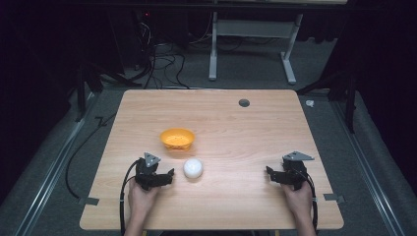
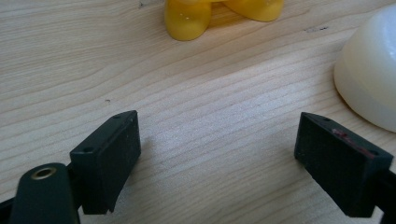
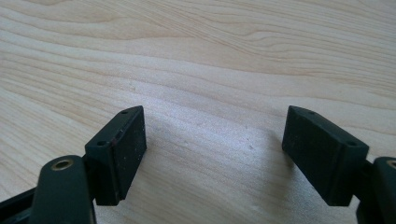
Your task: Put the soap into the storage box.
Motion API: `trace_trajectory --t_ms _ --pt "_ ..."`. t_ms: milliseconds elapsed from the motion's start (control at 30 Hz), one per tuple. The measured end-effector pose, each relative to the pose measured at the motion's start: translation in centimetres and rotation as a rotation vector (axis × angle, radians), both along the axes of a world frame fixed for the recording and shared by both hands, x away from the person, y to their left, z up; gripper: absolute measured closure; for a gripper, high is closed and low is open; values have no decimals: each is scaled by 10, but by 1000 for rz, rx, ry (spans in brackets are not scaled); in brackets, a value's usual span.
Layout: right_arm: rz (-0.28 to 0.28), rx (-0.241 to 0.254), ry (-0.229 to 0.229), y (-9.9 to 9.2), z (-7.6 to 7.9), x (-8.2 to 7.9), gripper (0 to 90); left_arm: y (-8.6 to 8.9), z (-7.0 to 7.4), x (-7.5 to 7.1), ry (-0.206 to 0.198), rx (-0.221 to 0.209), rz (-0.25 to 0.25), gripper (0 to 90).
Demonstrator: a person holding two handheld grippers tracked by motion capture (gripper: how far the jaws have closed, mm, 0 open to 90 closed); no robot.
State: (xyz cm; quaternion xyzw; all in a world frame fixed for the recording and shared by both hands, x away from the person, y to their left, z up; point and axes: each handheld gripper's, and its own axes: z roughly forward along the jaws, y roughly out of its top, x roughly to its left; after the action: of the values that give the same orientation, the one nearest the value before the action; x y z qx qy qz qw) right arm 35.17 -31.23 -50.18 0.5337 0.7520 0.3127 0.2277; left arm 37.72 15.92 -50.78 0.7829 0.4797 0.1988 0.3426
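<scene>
Left tool [image 2: 217,149] jaws wide apart, empty – right tool [image 3: 212,149] likewise, over table [image 3: 210,56].

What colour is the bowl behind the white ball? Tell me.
Orange-yellow; the bowl shows best in the high view, just beyond the white ball.

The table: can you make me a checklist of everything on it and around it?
Surface: wooden table, with a round grommet hole.
Job's things: orange bowl; white ball close in front of it.
Clutter: nothing seen.
Grippers: left tongs open beside the ball; right tongs open, over bare wood.
Cables: black cable trails from left tongs; more tangled on floor.
Surroundings: grey carpet, white table frame, dark room.
</scene>
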Motion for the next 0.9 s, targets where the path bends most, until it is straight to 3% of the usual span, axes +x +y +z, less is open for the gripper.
trace_trajectory --t_ms 633,900 --pt "2 -2 -1 0 0 0 226 4 1 -5 0 10 -15 157" --pt "0 0 0 0 0 0 226 3 7 -7 -11 -6 -27 162"
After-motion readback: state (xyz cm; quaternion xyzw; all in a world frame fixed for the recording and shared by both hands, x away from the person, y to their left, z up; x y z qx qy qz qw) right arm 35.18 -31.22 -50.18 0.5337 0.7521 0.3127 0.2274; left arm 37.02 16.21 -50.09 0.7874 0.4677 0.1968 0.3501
